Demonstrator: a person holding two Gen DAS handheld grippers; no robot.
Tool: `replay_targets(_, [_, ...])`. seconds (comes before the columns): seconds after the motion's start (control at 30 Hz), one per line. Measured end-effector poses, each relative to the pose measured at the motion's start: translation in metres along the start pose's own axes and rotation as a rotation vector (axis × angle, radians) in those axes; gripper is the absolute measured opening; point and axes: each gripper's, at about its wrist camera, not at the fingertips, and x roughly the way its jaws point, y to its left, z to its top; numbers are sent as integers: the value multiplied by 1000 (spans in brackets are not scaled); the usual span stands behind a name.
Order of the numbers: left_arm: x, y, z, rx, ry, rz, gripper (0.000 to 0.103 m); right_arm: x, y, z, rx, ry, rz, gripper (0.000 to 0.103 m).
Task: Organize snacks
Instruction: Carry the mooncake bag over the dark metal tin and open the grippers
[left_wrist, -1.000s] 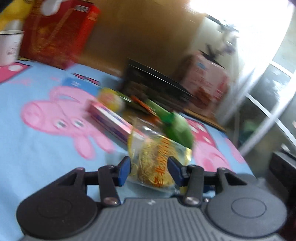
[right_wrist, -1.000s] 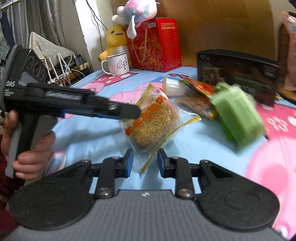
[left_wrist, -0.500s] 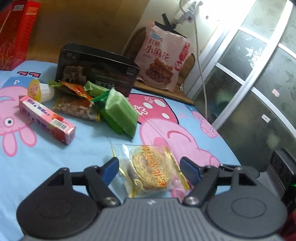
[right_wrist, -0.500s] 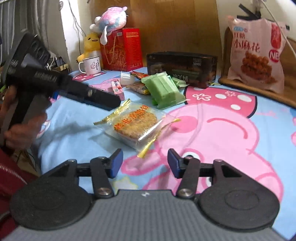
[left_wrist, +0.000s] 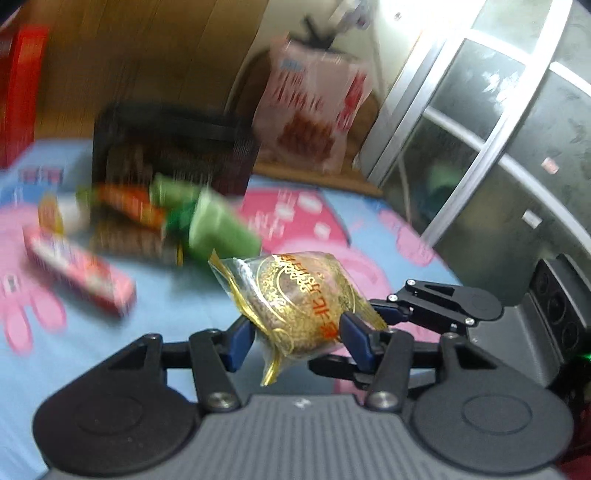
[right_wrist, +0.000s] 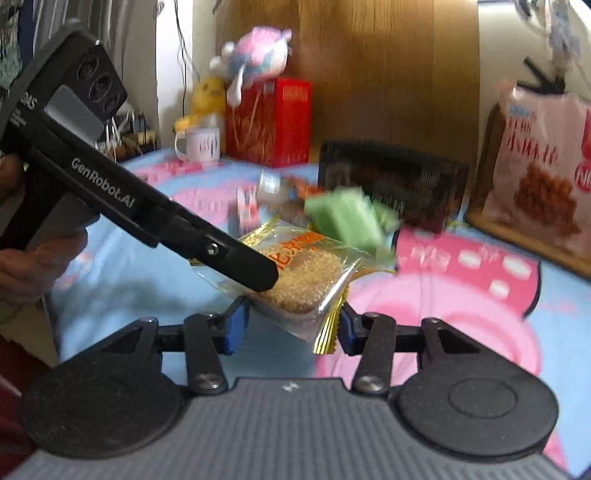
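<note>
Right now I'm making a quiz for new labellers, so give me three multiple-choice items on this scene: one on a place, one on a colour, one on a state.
1. Where does the pink and blue plush toy sit?
A. on the cloth by the mug
B. on top of the red box
C. inside the black box

2. What colour is the wrapped pack lying just in front of the black box?
A. green
B. purple
C. white

3. How does the white mug stand?
A. on its side
B. upside down
C. upright

Answers: 1 B, the toy rests on the red box's top edge; 2 A, its wrapper is plainly green in both views; 3 C, its mouth faces up and its handle sits to the side.
</note>
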Motion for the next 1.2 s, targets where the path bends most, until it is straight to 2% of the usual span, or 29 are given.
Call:
replay_targets(0.13, [-7, -4, 44, 74, -80, 16, 52, 2, -17, 42, -39, -71, -18, 50])
replay_targets(0.27, [12, 12, 103, 66, -141, 56, 52, 34, -57, 86, -42, -108, -44, 50])
replay_targets(0.4, [55, 43, 154, 15, -123, 104, 53, 89, -113, 119, 66, -61, -16, 50])
replay_targets(0.53, [96, 72, 176, -30, -73, 154, 54, 135, -142, 123, 141, 9, -4, 50])
replay_targets(0.63, [121, 91, 183, -46, -44, 187, 56, 164, -153, 122, 157, 57, -9, 51])
replay_targets(0.73, [135, 104, 182, -68, -32, 208, 62, 181, -154, 120, 117, 67, -86, 58])
replay_targets(0.8, [137, 109, 181, -75, -46, 202, 67, 184, -152, 119, 79, 44, -133, 71])
replay_targets(0.83, [136, 111, 182, -77, -54, 200, 69, 182, -151, 118, 68, 26, -146, 73])
replay_targets(1.0, [96, 111, 175, -83, -116, 168, 69, 146, -147, 106, 95, -86, -169, 73])
replay_targets(1.07, [74, 112, 162, -88, -133, 137, 69, 121, -144, 95, 137, -137, -156, 73])
replay_targets(1.13, [63, 110, 147, -76, -126, 127, 69, 98, -139, 80, 185, -162, -101, 73])
replay_targets(1.2, [58, 110, 129, -57, -112, 159, 70, 89, -136, 64, 246, -128, -6, 71])
